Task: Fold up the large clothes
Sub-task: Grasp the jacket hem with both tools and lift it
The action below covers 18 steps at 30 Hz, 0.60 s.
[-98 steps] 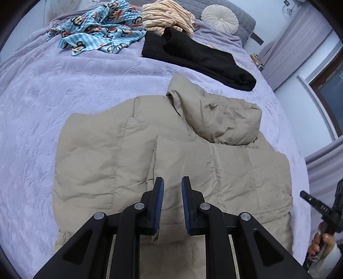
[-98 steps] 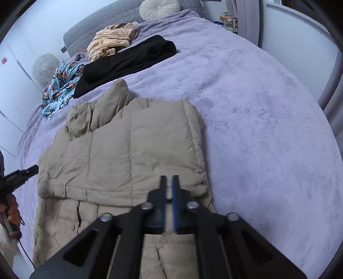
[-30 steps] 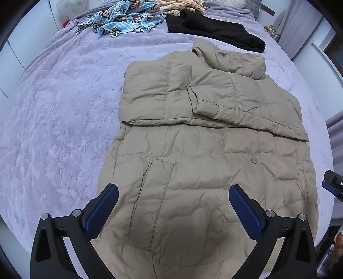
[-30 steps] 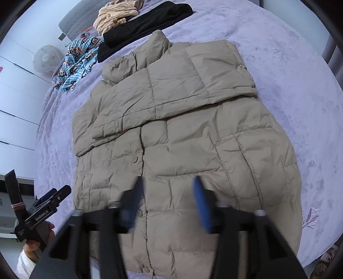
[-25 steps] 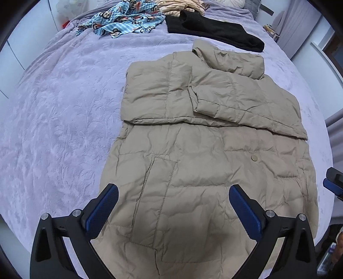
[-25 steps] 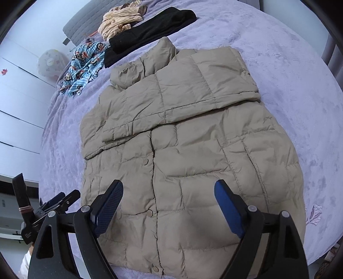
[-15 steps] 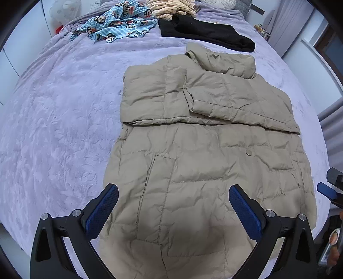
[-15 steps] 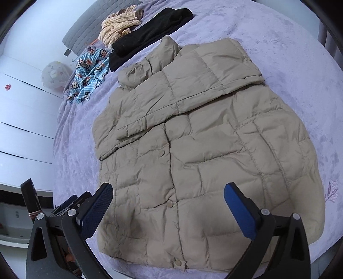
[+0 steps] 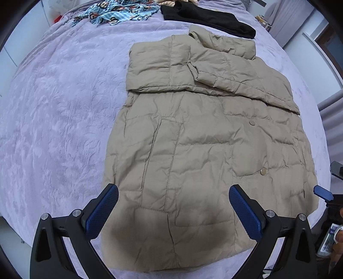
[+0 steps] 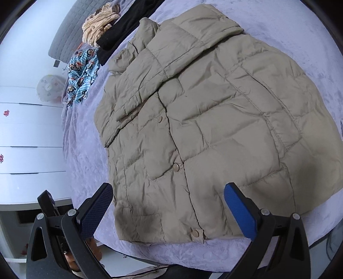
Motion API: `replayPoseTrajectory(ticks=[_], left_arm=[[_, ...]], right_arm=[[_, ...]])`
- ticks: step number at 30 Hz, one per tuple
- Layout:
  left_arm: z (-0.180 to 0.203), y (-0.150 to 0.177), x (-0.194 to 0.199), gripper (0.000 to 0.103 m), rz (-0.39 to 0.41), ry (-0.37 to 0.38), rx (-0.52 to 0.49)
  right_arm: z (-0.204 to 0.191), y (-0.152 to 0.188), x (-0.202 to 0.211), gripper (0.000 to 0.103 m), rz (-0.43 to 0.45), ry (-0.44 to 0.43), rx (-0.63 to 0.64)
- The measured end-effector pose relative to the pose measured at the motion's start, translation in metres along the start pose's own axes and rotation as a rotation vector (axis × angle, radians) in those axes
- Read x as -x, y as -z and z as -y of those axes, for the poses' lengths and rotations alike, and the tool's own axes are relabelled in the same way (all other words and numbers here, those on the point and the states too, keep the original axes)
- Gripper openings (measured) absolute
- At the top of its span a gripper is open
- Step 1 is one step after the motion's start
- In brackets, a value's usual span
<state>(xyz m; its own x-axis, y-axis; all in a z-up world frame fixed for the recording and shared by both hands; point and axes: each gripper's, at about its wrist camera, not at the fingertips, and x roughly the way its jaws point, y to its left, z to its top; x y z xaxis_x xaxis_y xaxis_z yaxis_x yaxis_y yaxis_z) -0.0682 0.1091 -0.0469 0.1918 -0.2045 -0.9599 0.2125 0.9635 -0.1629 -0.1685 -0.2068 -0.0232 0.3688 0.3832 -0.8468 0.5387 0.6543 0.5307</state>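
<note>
Beige jacket (image 9: 203, 150) shows no legible label; monkey-print cloth (image 9: 115, 12) beyond

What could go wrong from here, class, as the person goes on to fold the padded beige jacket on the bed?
1. Both sleeves only lie loose across the jacket's chest, so lifting the hem may spill them.
2. The hem lies near the bed's edge; a tug might drag it off.
3. The left tongs and right tongs stand open; the puffy fabric may slip from a shallow pinch.

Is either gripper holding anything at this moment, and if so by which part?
Nothing is held. The left gripper and right gripper both hang open above the jacket, pads clear.
</note>
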Motion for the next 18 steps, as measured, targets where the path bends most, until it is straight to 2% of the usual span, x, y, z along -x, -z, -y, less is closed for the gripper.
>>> replayPoseTrajectory(ticks=[5, 9, 13, 18], left_arm=[[-0.016, 0.027, -0.006, 0.103, -0.029, 0.008, 0.131], [-0.032, 0.051, -0.004, 0.103, -0.048, 0.064, 0.242], [-0.056, 0.075, 0.004, 0.103, -0.047, 0.122, 0.337], [-0.075, 0.109, -0.001, 0.103, -0.115, 0.242, 0.409]], right_arm=[[0.019, -0.001, 0.009, 0.103, -0.014, -0.013, -0.015], [0.046, 0.004, 0.024, 0.103, -0.002, -0.008, -0.027], [0.089, 0.012, 0.036, 0.103, 0.000, -0.018, -0.106], [0.136, 0.024, 0.052, 0.103, 0.010, -0.025, -0.184]])
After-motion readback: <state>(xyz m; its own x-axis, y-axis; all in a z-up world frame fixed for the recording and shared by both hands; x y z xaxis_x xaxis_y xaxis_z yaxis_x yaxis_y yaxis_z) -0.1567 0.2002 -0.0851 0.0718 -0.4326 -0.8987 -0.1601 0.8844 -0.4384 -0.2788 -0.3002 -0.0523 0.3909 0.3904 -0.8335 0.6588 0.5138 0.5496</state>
